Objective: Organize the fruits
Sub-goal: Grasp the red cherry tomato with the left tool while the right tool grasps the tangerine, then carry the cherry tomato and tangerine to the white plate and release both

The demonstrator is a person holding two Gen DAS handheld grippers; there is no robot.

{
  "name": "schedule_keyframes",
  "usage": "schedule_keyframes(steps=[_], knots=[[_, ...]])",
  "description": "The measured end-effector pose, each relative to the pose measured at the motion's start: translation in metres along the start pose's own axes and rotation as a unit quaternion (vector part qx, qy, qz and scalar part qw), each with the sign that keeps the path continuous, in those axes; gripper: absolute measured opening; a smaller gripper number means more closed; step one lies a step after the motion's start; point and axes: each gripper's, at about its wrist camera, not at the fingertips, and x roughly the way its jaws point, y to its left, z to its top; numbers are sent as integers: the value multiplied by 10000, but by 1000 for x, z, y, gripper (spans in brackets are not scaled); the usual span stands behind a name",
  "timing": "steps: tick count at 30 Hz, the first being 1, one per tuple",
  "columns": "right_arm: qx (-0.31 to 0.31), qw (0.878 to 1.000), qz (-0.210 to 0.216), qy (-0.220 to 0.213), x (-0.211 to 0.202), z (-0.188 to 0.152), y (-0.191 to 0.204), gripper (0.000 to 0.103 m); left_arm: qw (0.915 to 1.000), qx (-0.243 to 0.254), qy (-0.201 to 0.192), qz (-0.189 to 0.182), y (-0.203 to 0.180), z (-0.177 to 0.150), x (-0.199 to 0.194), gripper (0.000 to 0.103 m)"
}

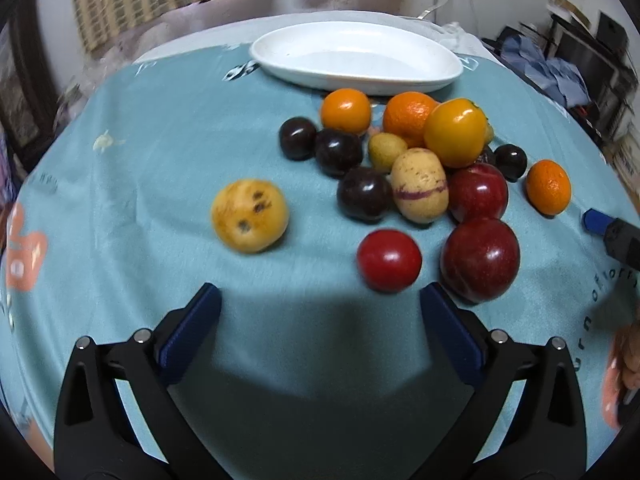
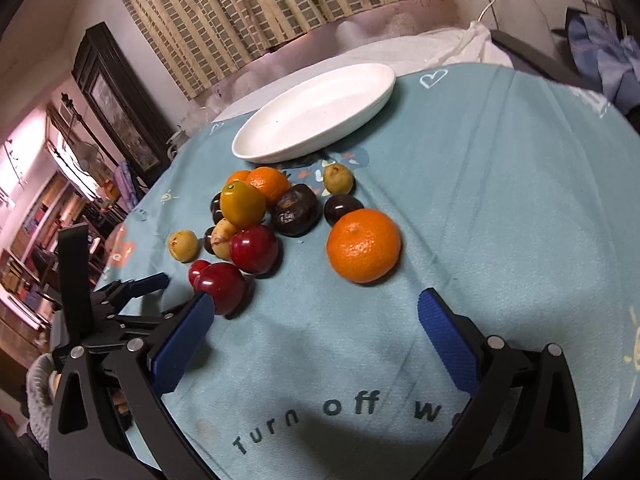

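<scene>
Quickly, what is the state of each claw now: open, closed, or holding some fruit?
Left claw: open, holding nothing, above the teal tablecloth.
Right claw: open, holding nothing, near the round orange mandarin.

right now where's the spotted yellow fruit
In the left wrist view the spotted yellow fruit lies alone on the teal cloth, left of the fruit pile, nearest the dark plum.

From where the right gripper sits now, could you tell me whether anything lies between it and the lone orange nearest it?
Nothing visible does. The right gripper is open, with only bare teal tablecloth between its fingers and the orange. The red plum sits off by its left finger, outside that path.
</scene>
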Motion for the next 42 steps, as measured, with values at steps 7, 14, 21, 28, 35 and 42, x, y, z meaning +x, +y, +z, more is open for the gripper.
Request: schedule_keyframes(steps=[7,14,21,28,35,42], knots=[[100,9996,188,200,4,2,-1,102,9986,238,-249,-390,-4,15,-2,61],[85,9998,130,98,-1,1,1,102,9956,600,-313,-642,-23,12,-6,45],[-202,9996,-166,65,1,0,8,98,9950,611,-287,-736,-20,21,0,44],[-320,9989,-325,131,7,0,9,76,9923,712,-313,-967,-23,14,-8,31],[-628,9933,-968,-67,17,15,16,75,9921,649,-295,-1028,-21,12,-9,31],[-769,9910,-1085,139,40,25,5,43,9918,580,-299,-1096,-19,12,-9,31]])
